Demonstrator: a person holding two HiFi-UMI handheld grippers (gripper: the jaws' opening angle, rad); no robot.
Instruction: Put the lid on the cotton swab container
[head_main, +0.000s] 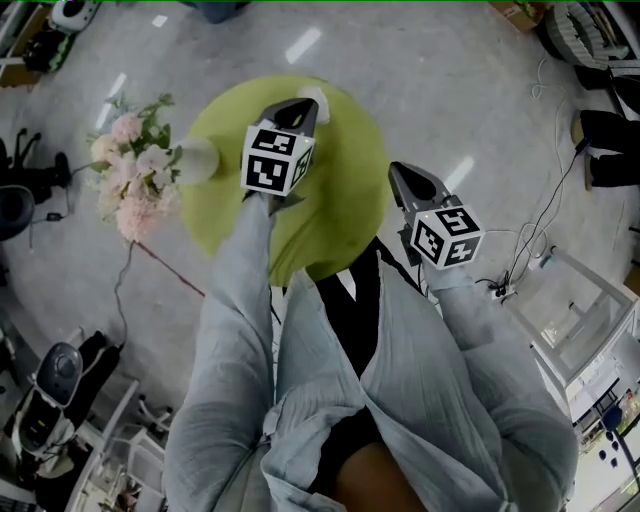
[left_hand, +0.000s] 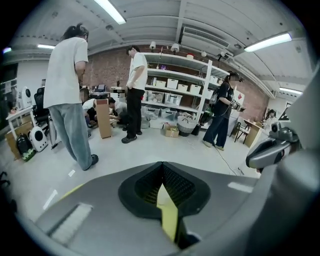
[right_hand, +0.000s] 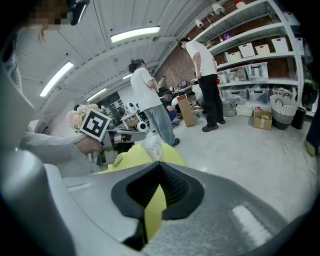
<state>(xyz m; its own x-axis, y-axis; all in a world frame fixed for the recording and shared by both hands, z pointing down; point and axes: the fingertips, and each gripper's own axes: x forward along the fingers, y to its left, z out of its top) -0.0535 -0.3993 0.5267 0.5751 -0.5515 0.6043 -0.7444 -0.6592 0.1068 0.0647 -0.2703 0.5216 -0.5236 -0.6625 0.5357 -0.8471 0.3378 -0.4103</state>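
Observation:
A round yellow-green table (head_main: 340, 200) stands in front of me. A small white cotton swab container (head_main: 316, 99) stands at the table's far edge; the right gripper view shows it as a pale upright tub (right_hand: 152, 145). My left gripper (head_main: 298, 108) hovers over the table with its tip just beside the container. Its jaws meet, with nothing between them (left_hand: 162, 167). My right gripper (head_main: 403, 172) is at the table's right edge, apart from the container, and is also shut and empty (right_hand: 160, 167). I see no lid in any view.
A white vase (head_main: 197, 160) with pink flowers (head_main: 130, 180) stands at the table's left edge. Cables (head_main: 530, 240) and a white frame (head_main: 590, 310) are on the floor to the right. Several people (left_hand: 70, 95) stand near the shelves (left_hand: 175, 90).

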